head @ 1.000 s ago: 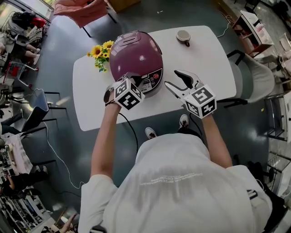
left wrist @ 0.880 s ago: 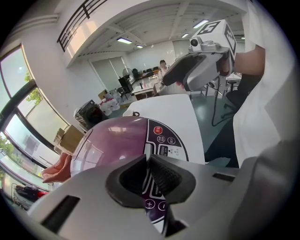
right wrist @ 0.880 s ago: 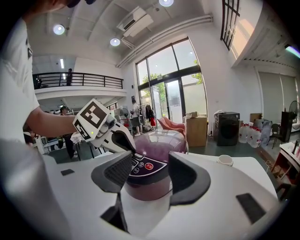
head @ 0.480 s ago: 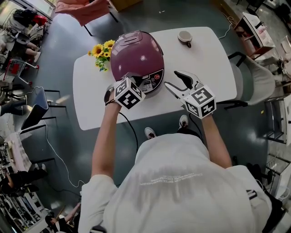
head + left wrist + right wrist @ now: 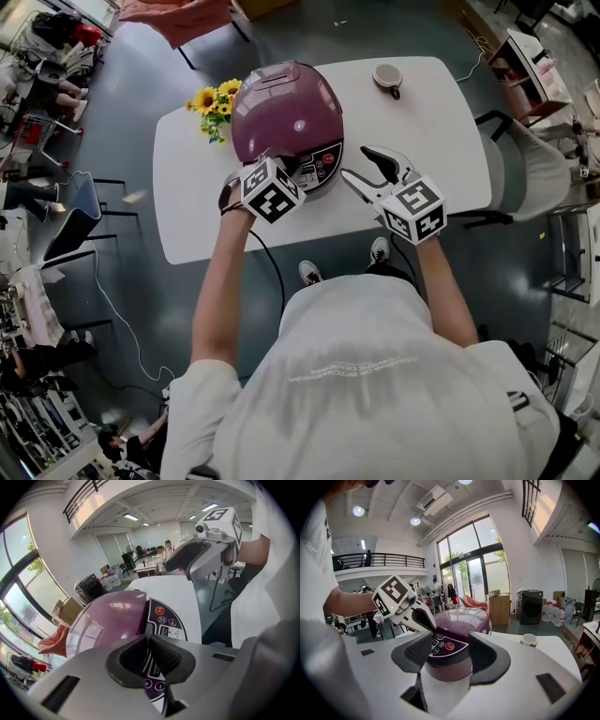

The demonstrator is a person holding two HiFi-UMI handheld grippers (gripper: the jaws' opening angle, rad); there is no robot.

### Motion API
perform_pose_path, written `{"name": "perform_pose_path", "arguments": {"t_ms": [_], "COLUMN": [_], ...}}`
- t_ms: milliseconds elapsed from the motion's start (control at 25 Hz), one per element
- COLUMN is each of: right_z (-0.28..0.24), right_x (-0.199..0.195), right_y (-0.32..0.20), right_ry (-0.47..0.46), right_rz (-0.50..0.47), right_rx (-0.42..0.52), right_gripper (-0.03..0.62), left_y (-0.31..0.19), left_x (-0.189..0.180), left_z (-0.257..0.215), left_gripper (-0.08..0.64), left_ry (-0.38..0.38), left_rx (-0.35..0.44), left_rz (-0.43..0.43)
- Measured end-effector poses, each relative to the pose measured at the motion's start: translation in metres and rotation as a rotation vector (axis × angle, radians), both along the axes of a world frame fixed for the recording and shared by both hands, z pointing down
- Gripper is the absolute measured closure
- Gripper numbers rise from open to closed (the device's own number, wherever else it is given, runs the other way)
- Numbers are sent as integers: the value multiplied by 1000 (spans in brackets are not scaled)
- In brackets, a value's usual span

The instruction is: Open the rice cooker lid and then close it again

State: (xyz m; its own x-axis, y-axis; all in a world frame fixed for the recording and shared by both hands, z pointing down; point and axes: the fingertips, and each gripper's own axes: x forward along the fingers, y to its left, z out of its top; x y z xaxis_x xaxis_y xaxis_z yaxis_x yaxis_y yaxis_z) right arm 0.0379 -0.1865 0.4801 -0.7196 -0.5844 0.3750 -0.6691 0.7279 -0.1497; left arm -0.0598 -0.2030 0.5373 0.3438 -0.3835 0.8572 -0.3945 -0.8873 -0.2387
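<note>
A purple rice cooker (image 5: 286,112) stands on the white table (image 5: 431,141) with its lid down and its control panel (image 5: 317,167) facing me. My left gripper (image 5: 279,161) is shut with nothing in it. Its tips point down at the lid's front edge, just above the panel, and seem to touch it. In the left gripper view the shut jaws (image 5: 149,641) cover the seam between lid (image 5: 105,620) and panel (image 5: 166,620). My right gripper (image 5: 364,164) hovers open to the cooker's right. It frames the cooker (image 5: 461,620) from the side without touching it, and the left gripper (image 5: 433,631) shows there.
A bunch of sunflowers (image 5: 214,105) lies left of the cooker. A cup (image 5: 386,77) stands at the far right of the table. A black cord (image 5: 267,267) drops off the near edge. A chair (image 5: 525,159) sits at the right end.
</note>
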Motion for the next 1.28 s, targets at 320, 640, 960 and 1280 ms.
{"name": "perform_pose_path", "arguments": {"t_ms": [320, 640, 960, 1280], "right_z": [1, -1, -2, -1], "right_x": [-1, -2, -2, 2], "right_y": [-3, -7, -5, -7], "right_ry": [-1, -2, -4, -8], "right_rz": [-4, -13, -20, -15], "right_rx": [-3, -2, 1, 5], "right_gripper": [333, 333, 333, 333], "left_y": [1, 0, -3, -4], "left_x": [-1, 0, -1, -2], "left_z": [0, -1, 0, 0], "left_gripper": [520, 523, 523, 523], "left_ry": [11, 3, 12, 47], "left_rx": [-5, -7, -9, 11], "left_rz": [-15, -22, -47, -75]}}
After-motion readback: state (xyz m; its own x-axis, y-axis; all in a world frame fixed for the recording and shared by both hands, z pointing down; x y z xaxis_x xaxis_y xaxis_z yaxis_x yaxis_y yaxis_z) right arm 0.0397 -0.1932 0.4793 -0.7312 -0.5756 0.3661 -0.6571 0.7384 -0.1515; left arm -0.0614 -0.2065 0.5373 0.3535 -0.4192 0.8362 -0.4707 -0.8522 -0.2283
